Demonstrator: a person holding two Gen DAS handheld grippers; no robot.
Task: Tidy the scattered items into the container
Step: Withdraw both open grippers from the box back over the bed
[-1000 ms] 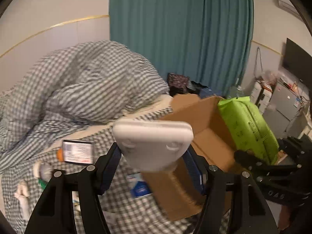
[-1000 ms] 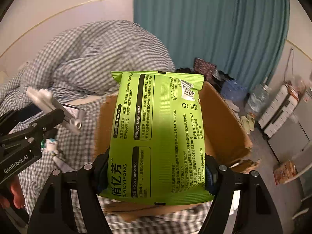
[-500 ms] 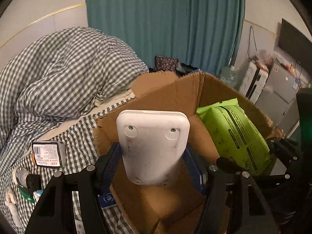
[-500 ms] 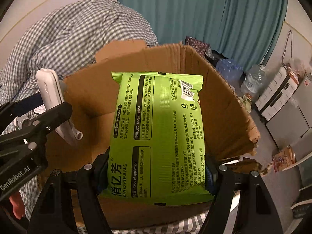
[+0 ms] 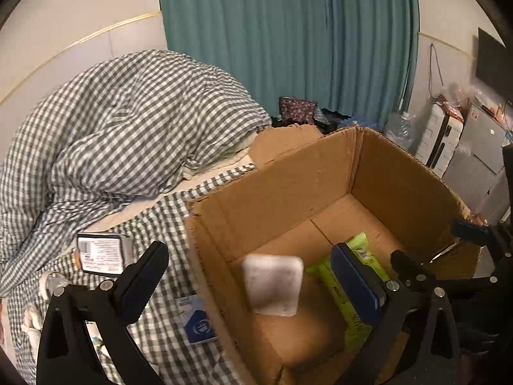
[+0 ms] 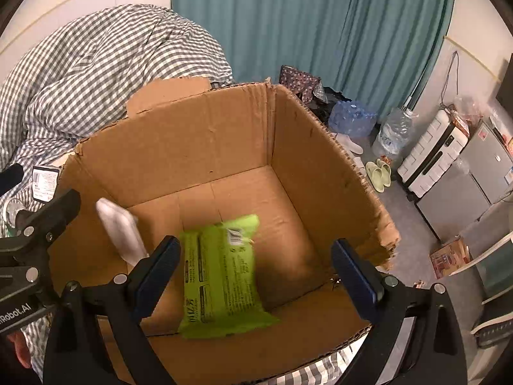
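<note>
An open cardboard box [image 5: 288, 189] [image 6: 208, 138] stands on the checked bed. My left gripper [image 5: 253, 269] is open above the box's left side; a blurred white flat device [image 5: 272, 284] [image 6: 120, 231] is inside the box below it. My right gripper [image 6: 256, 266] is open above the box; the green wipes pack [image 6: 221, 272] [image 5: 349, 292] is blurred inside the box, near its floor. Still on the bed left of the box lie a black labelled box [image 5: 99, 253], a blue-and-white packet [image 5: 197, 319] and small items at the far left.
A heaped checked duvet [image 5: 128, 134] fills the back left. Teal curtains [image 6: 304, 25] hang behind. On the floor to the right stand water bottles [image 6: 392, 134], slippers [image 6: 380, 173], a white heater [image 6: 433, 157] and a small fridge [image 6: 474, 179].
Both grippers moved over the box and opened. The white device left the left gripper and the green pack left the right gripper; both are now down inside the box.
</note>
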